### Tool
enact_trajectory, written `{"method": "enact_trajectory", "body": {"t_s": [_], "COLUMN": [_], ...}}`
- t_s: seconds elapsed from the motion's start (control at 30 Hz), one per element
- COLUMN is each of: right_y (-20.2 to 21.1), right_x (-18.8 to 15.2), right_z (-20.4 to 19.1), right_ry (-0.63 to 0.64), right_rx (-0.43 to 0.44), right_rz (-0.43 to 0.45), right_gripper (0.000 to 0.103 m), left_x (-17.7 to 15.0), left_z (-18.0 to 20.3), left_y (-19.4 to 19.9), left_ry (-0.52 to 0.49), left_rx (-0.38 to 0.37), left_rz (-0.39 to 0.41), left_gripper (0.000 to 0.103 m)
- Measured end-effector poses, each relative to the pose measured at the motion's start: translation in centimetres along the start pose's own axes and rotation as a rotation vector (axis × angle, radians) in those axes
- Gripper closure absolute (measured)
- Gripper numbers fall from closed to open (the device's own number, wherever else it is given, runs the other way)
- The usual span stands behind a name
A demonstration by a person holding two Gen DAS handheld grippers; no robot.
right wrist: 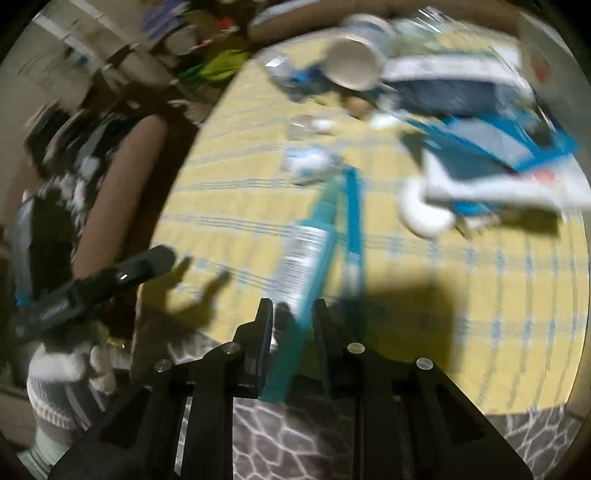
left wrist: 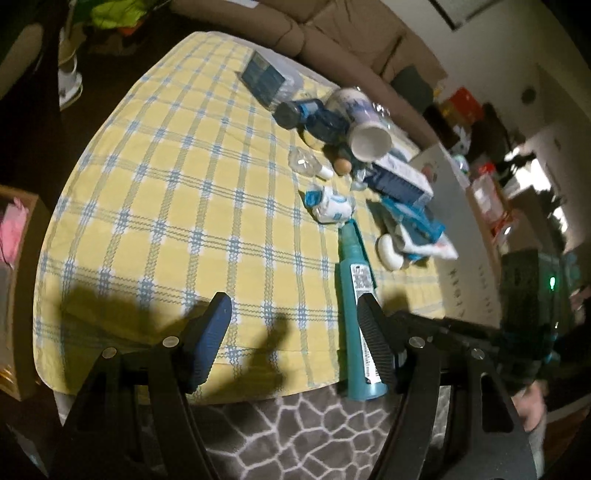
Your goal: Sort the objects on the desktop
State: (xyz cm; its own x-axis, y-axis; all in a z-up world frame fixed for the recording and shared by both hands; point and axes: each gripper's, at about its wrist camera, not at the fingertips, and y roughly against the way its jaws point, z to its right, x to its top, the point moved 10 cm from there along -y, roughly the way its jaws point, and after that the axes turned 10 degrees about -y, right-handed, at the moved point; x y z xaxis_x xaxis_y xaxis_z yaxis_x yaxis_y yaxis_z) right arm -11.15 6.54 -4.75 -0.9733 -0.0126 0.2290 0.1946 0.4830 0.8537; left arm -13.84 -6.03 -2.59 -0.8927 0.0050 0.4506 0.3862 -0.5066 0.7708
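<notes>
A teal tube point(right wrist: 303, 266) with a white label is held between the fingers of my right gripper point(right wrist: 293, 317), which is shut on its lower part above the table's near edge. The view is blurred. In the left wrist view the same teal tube point(left wrist: 356, 306) lies against the inner side of the right finger point(left wrist: 373, 332). My left gripper point(left wrist: 295, 314) is open, with a wide gap, and grips nothing. A pile of desktop objects lies beyond: a white and blue mug point(left wrist: 364, 125), a blue and white box point(left wrist: 402, 181), a white cap point(left wrist: 389, 253).
The table has a yellow and blue checked cloth point(left wrist: 177, 206). A dark blue box point(left wrist: 264, 75) lies at the far side. A patterned grey rug point(left wrist: 303, 435) lies below the near edge. A brown sofa point(left wrist: 332, 33) stands behind. A wooden box point(left wrist: 22, 258) is at left.
</notes>
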Motion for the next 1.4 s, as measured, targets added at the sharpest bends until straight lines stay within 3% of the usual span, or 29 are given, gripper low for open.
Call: {"method": "enact_trajectory", "body": {"t_s": [0.1,0.27,0.6,0.73,0.87,0.93,1.0,1.17,1.27,1.4], "right_y": [0.4,0.8,1.0,1.4,1.9,2.1,2.1,2.4,2.5,2.5], "right_x": [0.3,1.3,1.9,2.3,3.0,3.2,3.2,3.4,3.4,3.4], "right_z": [0.7,1.7,2.5,2.8,3.1,3.2,3.3,3.4,3.6,3.8], "right_ry": [-0.022,-0.06,-0.067,-0.058,-0.062,-0.063,-0.065,-0.067,-0.069,-0.079], "right_rx": [-0.012,-0.033,-0.066,-0.094,-0.109,-0.11,-0.113,-0.112,-0.114,-0.114], "right_rz": [0.006,0.036,0.053,0.071,0.096,0.103,0.105,0.11,0.111,0.11], "right_gripper": [0.08,0.069,0.054,0.042,0.036,0.035,0.035,0.035,0.034,0.034], "left_x": [-0.1,-0.7,-1.7,-2.0,-3.8,-5.1,-6.2,-6.6,-6.7,-6.4], "left_z": [1.0,2.9,4.4,5.3,8.6,10.8,12.1,13.0,12.8,11.3], "left_y": [-0.6,-1.7,-2.6,-2.5,-2.5,-3.0,-3.9,-5.1,-5.6,-5.4], "left_ry": [-0.087,-0.226,-0.272,-0.295,-0.442,-0.544,-0.603,-0.749,-0.775,-0.693], "left_rx": [0.066,0.143,0.134,0.125,0.131,0.135,0.137,0.286,0.323,0.282], "left_rz": [-0.02,-0.052,-0.083,-0.08,-0.079,-0.087,-0.103,-0.074,-0.072,-0.072], "left_gripper": [0.03,0.029,0.029,0.029,0.03,0.035,0.052,0.068,0.068,0.067]}}
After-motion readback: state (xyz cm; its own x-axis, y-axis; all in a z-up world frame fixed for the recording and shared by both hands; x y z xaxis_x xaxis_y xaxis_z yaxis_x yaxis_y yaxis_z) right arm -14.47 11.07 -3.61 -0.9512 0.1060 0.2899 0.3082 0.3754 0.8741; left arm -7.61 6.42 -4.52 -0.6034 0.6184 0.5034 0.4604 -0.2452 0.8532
